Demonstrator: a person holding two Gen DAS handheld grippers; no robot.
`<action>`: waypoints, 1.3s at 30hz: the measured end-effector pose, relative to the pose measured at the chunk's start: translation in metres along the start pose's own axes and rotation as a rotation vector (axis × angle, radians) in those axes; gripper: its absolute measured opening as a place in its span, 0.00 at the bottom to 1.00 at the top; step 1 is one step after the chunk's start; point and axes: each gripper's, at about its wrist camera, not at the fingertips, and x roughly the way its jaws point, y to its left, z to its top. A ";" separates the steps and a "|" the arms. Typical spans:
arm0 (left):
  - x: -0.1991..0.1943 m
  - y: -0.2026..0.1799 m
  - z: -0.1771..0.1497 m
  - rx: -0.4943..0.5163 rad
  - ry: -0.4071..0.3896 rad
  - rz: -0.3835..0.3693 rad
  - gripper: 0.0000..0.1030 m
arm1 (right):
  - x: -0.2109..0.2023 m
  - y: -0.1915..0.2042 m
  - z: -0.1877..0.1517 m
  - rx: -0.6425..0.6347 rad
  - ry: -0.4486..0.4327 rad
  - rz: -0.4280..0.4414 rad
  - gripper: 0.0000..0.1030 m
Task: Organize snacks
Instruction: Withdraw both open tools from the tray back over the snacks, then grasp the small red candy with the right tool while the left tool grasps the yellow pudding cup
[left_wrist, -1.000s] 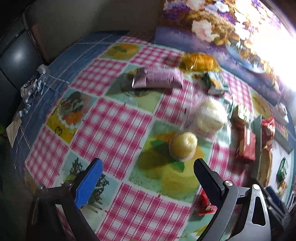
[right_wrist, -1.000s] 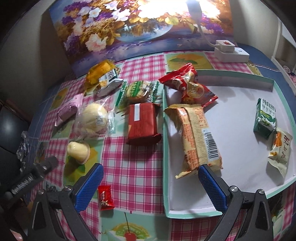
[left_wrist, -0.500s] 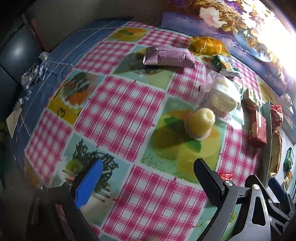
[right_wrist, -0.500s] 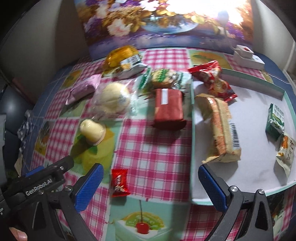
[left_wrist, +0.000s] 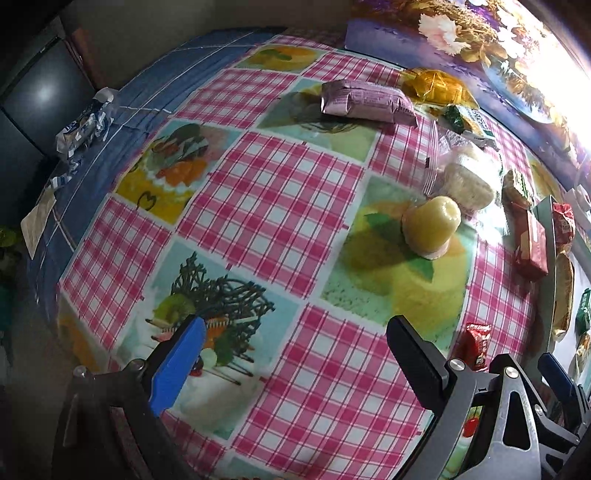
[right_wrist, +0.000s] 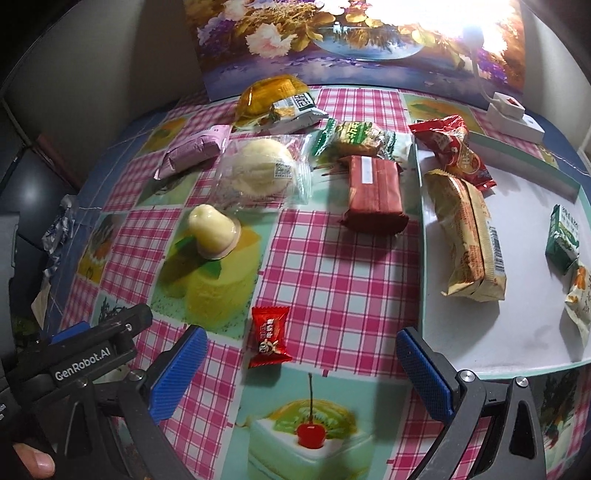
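A small red candy (right_wrist: 269, 336) lies on the checked tablecloth just ahead of my open right gripper (right_wrist: 301, 354); the same candy (left_wrist: 476, 345) shows at the lower right of the left wrist view. A yellow jelly cup (right_wrist: 213, 234) (left_wrist: 432, 227) stands upside down beside a wrapped white bun (right_wrist: 260, 170). A dark red packet (right_wrist: 375, 194), a purple packet (left_wrist: 365, 101) and a green biscuit pack (right_wrist: 356, 136) lie further back. My left gripper (left_wrist: 295, 358) is open and empty, low over the cloth near the table's front-left.
A green-rimmed white tray (right_wrist: 517, 332) on the right holds a long beige pack (right_wrist: 467, 236), a red bag (right_wrist: 454, 155), a green carton (right_wrist: 563, 236) and another small packet. An orange bag (right_wrist: 269, 94) lies by the flower picture. A white power strip (right_wrist: 511, 116) sits at the back right.
Both grippers have drawn back toward the near-left side of the table. The red candy now lies close ahead of the right gripper, and the tray sits further right in its view.
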 end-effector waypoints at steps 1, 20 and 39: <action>0.001 0.001 -0.001 -0.001 0.004 -0.004 0.96 | 0.000 0.001 -0.001 -0.003 0.002 0.004 1.00; 0.003 0.013 -0.012 -0.020 0.025 -0.029 0.96 | 0.005 0.013 -0.006 -0.060 0.017 -0.002 0.86; 0.011 0.015 -0.015 -0.031 0.049 -0.055 0.96 | 0.026 0.024 -0.006 -0.110 0.067 0.012 0.47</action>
